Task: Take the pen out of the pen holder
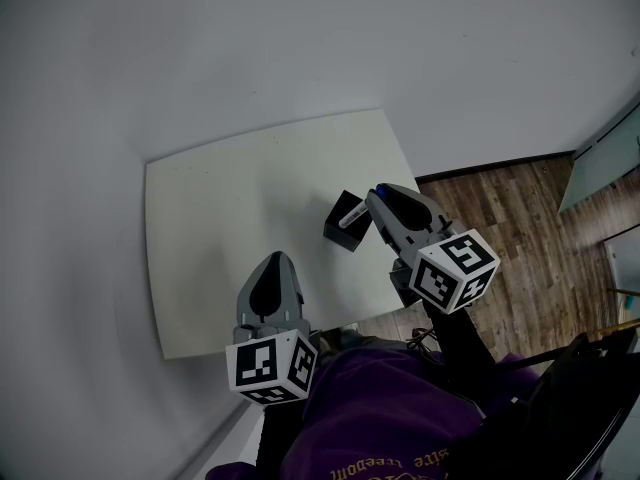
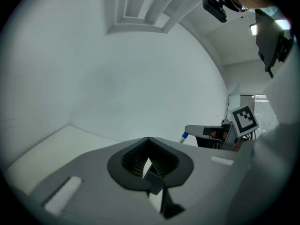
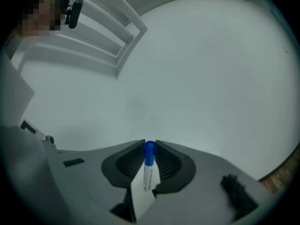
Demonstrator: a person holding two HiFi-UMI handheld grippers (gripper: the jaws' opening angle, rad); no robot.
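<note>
Right tool [image 3: 150, 144] clamps the pen [image 3: 147, 172] lengthwise, blue cap toward jaw tips; left tool [image 2: 149, 140] closed, empty.

Lower centre of the head view: inverted yellow lettering on the purple garment [image 1: 400, 418], only partly legible. Print on the pen [image 3: 147, 172] is too small to read.

A white worktop [image 1: 230, 228] stood against a pale wall [image 1: 200, 48], with brown wooden floor [image 1: 520, 228] beside it.

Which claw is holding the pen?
The right claw: a blue-capped pen sits pinched between its jaws. The left claw is shut on nothing.
</note>
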